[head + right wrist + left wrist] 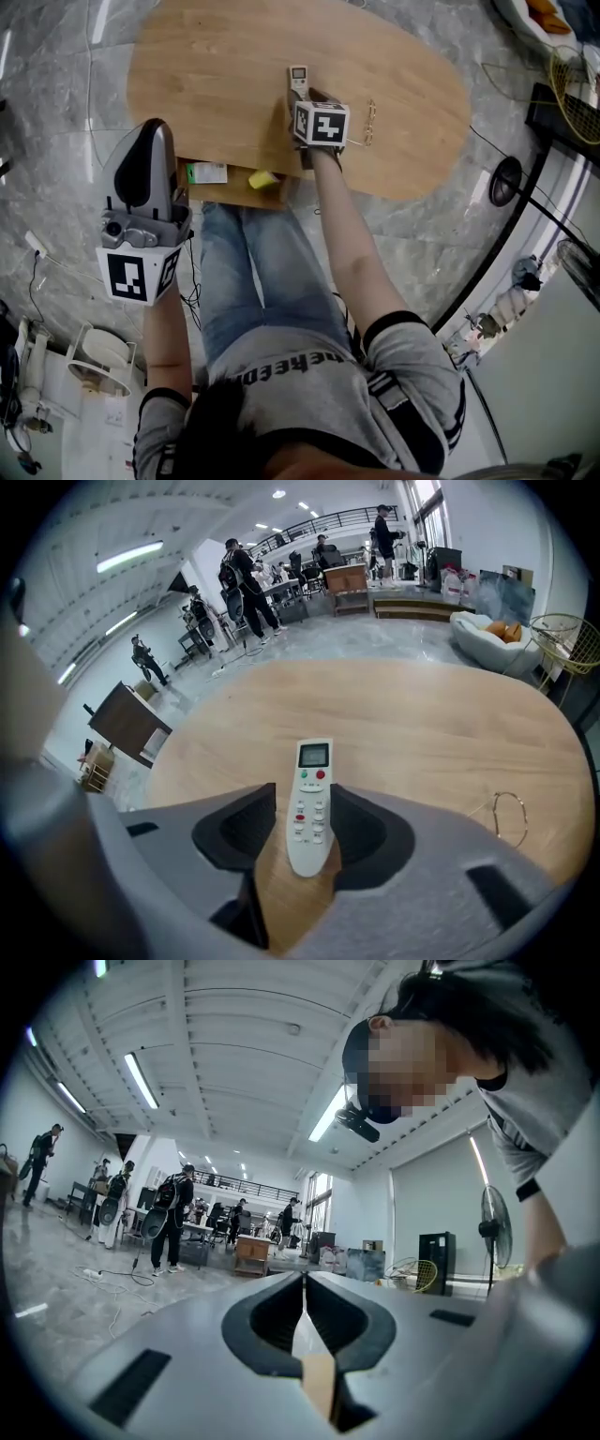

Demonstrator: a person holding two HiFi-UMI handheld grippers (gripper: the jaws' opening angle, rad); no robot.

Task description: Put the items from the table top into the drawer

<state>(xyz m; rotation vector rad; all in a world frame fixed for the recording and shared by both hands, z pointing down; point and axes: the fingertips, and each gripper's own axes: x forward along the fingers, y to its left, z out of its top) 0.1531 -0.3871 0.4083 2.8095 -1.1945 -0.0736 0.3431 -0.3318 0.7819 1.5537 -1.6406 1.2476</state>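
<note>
A white remote control [298, 79] with a small screen lies flat on the oval wooden table [225, 75]. My right gripper [303, 97] points steeply down over it. In the right gripper view the remote [310, 789] lies lengthwise between the two dark pads of that gripper [306, 797], jaws open, the remote resting on the table [422, 724]. My left gripper [154, 131] hangs off the table's near left edge, jaws shut with nothing in them [303, 1283]. The open drawer [234, 192] under the near edge holds a green and white box [205, 173] and a yellow item [262, 179].
A pair of thin wire glasses [370, 122] lies on the table right of the remote, also seen in the right gripper view [511, 816]. The person's legs [262, 272] are below the drawer. Cables and fans stand on the marble floor around.
</note>
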